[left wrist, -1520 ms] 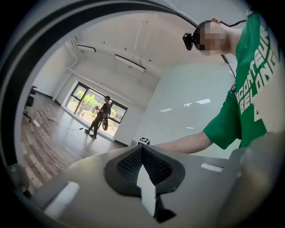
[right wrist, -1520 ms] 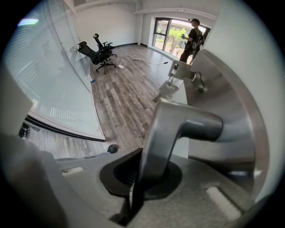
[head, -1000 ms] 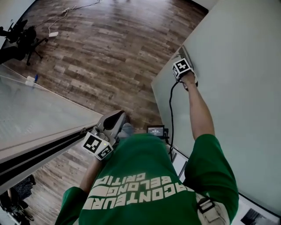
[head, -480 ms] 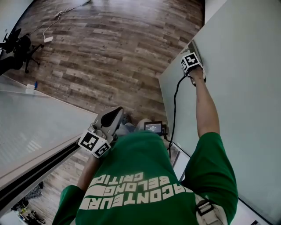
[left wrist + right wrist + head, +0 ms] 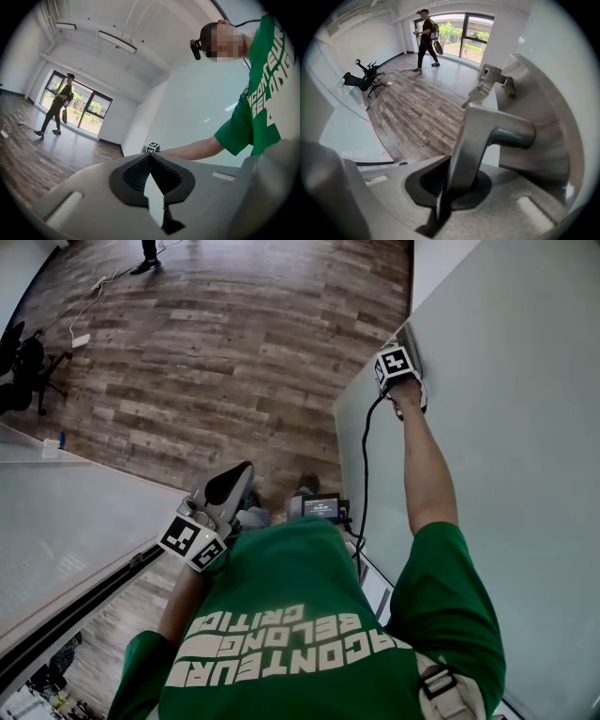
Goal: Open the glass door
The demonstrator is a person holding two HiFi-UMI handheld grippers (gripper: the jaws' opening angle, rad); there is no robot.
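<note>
The frosted glass door (image 5: 487,427) fills the right side of the head view, with its free edge running down past my outstretched right arm. My right gripper (image 5: 398,371) points steeply down at that edge and is shut on the door's metal lever handle (image 5: 487,133), which stands between the jaws in the right gripper view. A lock plate (image 5: 487,77) sits above the handle. My left gripper (image 5: 234,476) is held near my waist, away from the door. Its tips meet (image 5: 150,155) with nothing between them.
A frosted glass wall (image 5: 66,521) with a black floor track (image 5: 75,615) lies at the lower left. A black office chair (image 5: 19,362) and a white cable (image 5: 84,334) are on the wood floor. Another person (image 5: 425,40) walks by the far windows. A black cable (image 5: 364,465) hangs from my right gripper.
I have moved forward across the floor with both grippers. The glass wall has slid toward the lower left of the view, and the right gripper keeps its hold on the handle.
</note>
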